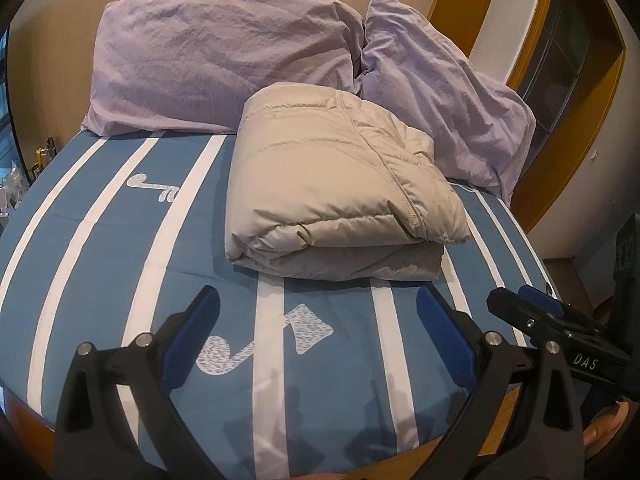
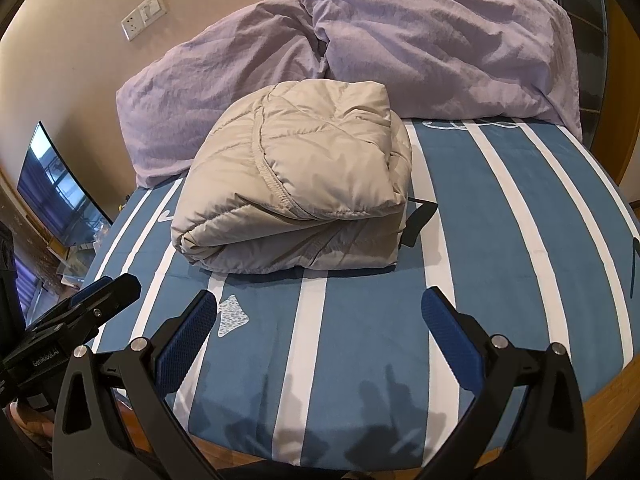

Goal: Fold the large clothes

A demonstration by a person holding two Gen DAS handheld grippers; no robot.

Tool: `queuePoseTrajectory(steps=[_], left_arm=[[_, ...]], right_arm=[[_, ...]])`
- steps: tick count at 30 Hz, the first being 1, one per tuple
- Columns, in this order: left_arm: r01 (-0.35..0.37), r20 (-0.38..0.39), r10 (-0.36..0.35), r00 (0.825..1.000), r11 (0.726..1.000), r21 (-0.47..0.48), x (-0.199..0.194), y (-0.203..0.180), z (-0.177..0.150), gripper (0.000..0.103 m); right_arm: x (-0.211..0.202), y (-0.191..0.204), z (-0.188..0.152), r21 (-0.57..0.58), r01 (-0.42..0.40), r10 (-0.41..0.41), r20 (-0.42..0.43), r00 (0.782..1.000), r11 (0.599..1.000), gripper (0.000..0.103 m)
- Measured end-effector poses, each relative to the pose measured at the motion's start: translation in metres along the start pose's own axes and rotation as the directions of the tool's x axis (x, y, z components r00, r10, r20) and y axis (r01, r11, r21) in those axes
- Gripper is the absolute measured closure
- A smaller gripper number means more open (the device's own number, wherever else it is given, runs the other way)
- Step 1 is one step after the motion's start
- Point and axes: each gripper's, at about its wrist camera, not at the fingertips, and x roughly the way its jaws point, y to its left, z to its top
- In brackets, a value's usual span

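A folded beige puffer jacket (image 1: 340, 196) (long axis toward the pillows (image 1: 224, 60)) is laid on the bed (image 1: 80, 240) — both tongs, left (image 1: 318, 340) and right (image 2: 320, 344), held wide, empty.

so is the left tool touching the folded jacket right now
Apart. The left wrist view shows the left tool open, with a strip of bare striped bedsheet between its fingertips and the near edge of the folded beige jacket.
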Motion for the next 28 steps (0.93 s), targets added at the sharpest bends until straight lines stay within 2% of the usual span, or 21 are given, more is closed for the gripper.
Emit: queuePoseTrajectory(steps=[28], left_arm=[[-0.009, -0.016, 0.009, 1.0, 1.0, -0.002, 0.0065, -0.001, -0.0014, 0.004]], right_arm=[[0.0015, -0.0019, -0.0009, 0.0, -0.001, 0.001, -0.003, 1.0, 1.0, 0.001]])
